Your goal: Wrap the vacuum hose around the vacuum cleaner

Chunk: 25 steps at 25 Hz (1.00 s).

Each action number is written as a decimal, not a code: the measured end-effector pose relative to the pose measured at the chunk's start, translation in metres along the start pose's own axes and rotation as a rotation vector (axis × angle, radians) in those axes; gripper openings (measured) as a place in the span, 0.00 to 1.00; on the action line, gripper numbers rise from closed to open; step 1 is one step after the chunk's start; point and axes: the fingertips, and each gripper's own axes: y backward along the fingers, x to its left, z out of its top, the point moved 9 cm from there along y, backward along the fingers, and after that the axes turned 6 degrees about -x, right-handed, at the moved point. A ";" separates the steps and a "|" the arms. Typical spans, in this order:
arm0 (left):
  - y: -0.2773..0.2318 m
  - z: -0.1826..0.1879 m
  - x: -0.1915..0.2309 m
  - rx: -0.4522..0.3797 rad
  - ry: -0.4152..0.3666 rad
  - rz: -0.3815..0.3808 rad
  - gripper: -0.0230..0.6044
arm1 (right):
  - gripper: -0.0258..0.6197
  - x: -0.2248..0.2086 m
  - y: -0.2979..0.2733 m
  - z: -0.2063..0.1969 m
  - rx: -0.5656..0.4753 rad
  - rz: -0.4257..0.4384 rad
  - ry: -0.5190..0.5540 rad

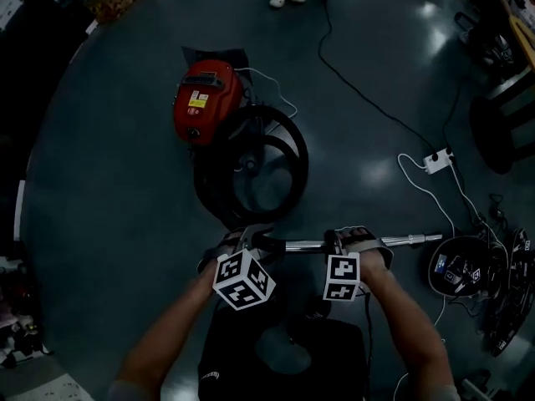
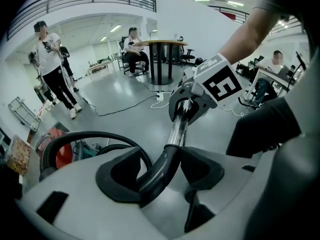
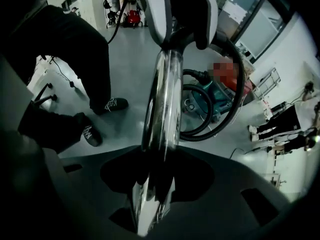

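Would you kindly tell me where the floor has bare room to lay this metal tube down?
The widest bare floor lies left of the red vacuum cleaner and its coiled hose. A second patch lies between the hose and the white power strip. The right edge is crowded with cables and gear.

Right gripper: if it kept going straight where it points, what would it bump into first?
The right gripper has its jaws shut on the shiny tube, which would travel along. Beyond that, probably the grey floor, close beside the black hose loop; depth is hard to judge.
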 end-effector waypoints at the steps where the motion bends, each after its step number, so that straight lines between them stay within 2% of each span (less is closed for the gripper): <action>1: -0.009 -0.007 -0.001 0.001 0.019 0.008 0.45 | 0.29 0.000 -0.010 -0.004 -0.005 -0.003 0.019; 7: -0.072 -0.056 0.003 0.005 0.094 -0.005 0.45 | 0.28 0.002 -0.086 -0.031 -0.018 -0.011 0.108; 13: -0.133 -0.099 -0.006 0.025 0.042 -0.047 0.45 | 0.28 0.009 -0.156 -0.059 -0.022 -0.059 0.190; 18: -0.177 -0.129 -0.007 0.014 0.125 -0.098 0.45 | 0.28 0.016 -0.208 -0.080 -0.024 -0.061 0.240; 22: -0.203 -0.157 0.001 0.018 0.173 -0.090 0.45 | 0.28 0.017 -0.249 -0.083 -0.047 -0.046 0.254; 25: -0.219 -0.182 0.008 0.039 0.154 -0.041 0.45 | 0.28 0.015 -0.282 -0.080 -0.067 -0.018 0.253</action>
